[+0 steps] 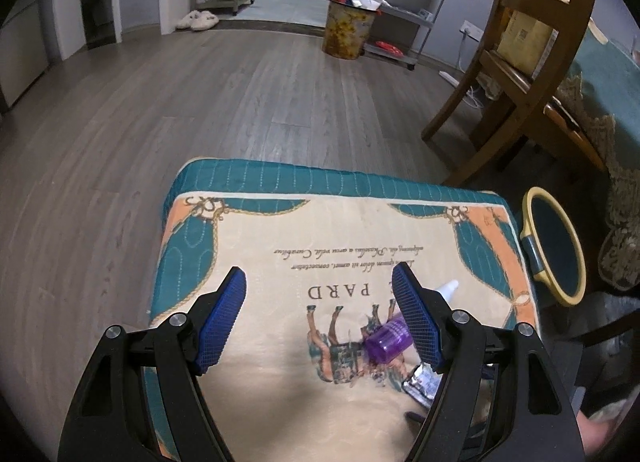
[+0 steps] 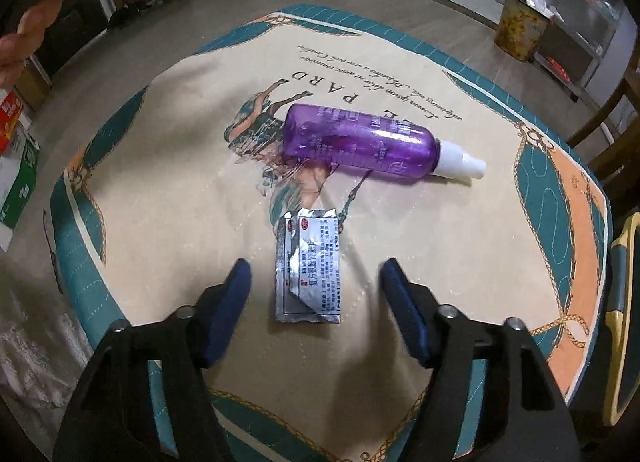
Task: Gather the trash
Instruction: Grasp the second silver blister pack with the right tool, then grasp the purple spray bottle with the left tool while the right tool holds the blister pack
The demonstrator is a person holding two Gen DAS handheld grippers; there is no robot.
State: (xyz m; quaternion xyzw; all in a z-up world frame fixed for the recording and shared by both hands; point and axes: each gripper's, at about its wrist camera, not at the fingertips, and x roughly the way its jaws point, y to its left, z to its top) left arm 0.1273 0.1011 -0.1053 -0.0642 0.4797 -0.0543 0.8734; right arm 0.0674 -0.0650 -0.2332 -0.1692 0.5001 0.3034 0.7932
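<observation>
Blue-padded fingers of the right tool (image 2: pixel 314 290) stand spread to either side of a flat silver foil sachet with printed text (image 2: pixel 308 268), not touching it, on the bench under a cream and teal quilted cloth (image 2: pixel 400 262). Just beyond lies a purple translucent plastic spray bottle with a white nozzle (image 2: pixel 360 144). Over the same cloth, the left tool (image 1: pixel 320 302) is spread and empty. Beside the bench stands a teal bin with a yellow rim (image 1: pixel 554 246).
</observation>
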